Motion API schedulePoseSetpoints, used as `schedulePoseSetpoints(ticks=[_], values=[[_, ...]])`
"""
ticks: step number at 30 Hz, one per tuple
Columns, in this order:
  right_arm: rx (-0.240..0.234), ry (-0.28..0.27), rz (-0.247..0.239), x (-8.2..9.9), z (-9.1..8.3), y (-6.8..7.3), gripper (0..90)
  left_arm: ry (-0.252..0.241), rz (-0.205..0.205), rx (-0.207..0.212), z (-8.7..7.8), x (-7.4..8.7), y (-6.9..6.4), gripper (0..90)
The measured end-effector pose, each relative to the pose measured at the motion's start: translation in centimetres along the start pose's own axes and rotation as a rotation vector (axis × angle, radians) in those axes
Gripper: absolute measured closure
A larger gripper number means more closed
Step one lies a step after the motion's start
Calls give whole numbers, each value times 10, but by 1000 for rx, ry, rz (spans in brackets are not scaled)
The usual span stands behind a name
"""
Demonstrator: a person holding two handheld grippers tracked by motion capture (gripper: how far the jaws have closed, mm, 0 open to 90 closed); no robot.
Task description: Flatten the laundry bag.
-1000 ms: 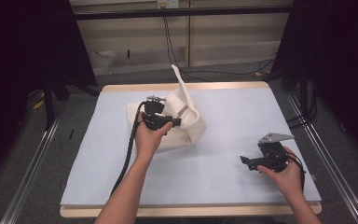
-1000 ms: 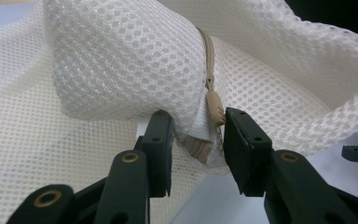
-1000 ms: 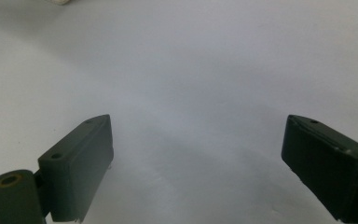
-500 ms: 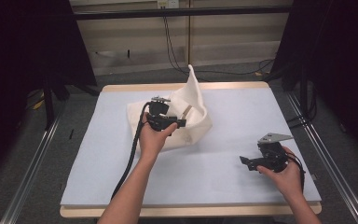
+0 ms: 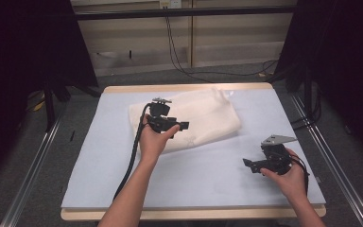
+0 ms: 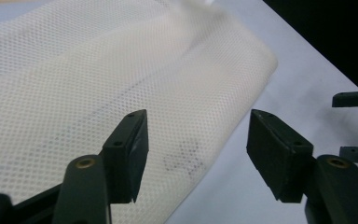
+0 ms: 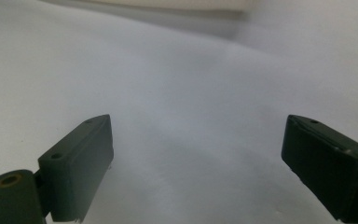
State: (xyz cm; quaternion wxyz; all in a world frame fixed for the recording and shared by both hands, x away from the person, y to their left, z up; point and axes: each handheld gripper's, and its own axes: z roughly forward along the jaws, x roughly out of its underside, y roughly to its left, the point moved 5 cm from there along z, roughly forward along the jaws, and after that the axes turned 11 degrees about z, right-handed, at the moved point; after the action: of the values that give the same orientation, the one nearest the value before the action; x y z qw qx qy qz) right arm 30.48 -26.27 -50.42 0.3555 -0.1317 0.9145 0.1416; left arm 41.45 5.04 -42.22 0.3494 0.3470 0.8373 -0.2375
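The mesh bag (image 5: pixel 189 118) is lying folded on the far-middle part of the white mat (image 5: pixel 99 165), a soft cream heap w/ its right end near the mat's far right. The left gripper (image 5: pixel 182 126) is hovering over the bag's near edge; its jaws have just been opening, and in the left gripper view nothing is sitting between them, the mesh (image 6: pixel 98 84) lying below and beyond, clear of the pads. So the left is letting the fabric go. The right gripper (image 5: pixel 246 163) is resting near the mat's front right, well apart from the bag, jaws spread wide w/ bare mat (image 7: pixel 177 93) between them. The step in hand looks like finishing a fold & releasing. To do it well: be keeping the left jaws wide while lifting straight up, so a pad isn't snagging the open weave & dragging the fold back out. Mesh is catching easily on pad corners, so no sideways sweep until clear. If the fold needs flattening, pressing w/ closed jaws from the middle outward is prob. safer than re-pinching. The right could be steadying the bag's near right corner, approaching low & level so it isn't pushing the heap across the slick mat.
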Motion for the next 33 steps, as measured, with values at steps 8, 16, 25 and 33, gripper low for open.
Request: schedulePoseSetpoints(ticks=[8, 16, 25, 33], values=[[-1, 1, -2, 0, 0, 1, 87, 42, 1, -43, -11, 10, 18, 355], [4, -4, 3, 0, -1, 0, 87, 76, -10, -125, -28, 24, 50, 341], [0, -1, -16, 0, 1, 0, 87, 89, -49, -212, -38, 45, 87, 325], [0, -3, -14, 0, 1, 1, 87, 91, -97, -273, -40, 51, 110, 334]])
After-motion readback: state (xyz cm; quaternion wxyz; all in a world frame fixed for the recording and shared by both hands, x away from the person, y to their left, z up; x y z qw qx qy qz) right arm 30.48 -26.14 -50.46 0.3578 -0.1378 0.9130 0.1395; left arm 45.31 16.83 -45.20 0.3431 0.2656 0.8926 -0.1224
